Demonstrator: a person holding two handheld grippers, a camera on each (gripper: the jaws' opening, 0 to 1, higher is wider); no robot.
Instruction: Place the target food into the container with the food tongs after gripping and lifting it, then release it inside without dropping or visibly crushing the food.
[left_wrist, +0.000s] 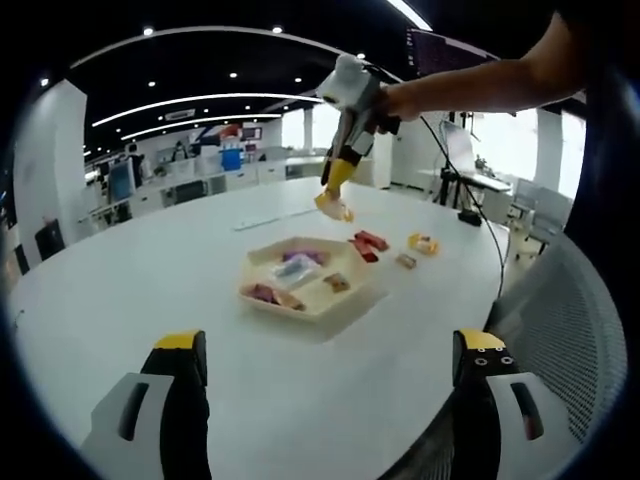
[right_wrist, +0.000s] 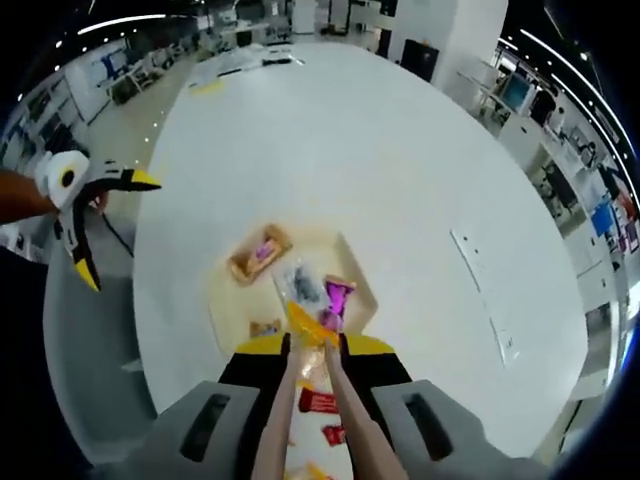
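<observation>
The right claw (right_wrist: 312, 352) clamps wooden food tongs (right_wrist: 335, 400), which seemingly pinch a yellow-wrapped snack (right_wrist: 308, 325) above the shallow cream tray (left_wrist: 310, 300) on the round white desk (left_wrist: 150, 270), ready for release. The left claw (left_wrist: 330, 370) waits, wide open and empty.

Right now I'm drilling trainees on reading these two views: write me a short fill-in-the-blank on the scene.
1. The right gripper is shut on a pair of ____.
2. The tongs hold a ____ packet above the tray.
3. The left gripper has its jaws ____ and holds nothing.
4. The tray sits on a ____ table.

Missing: tongs; yellow; open; white
</observation>
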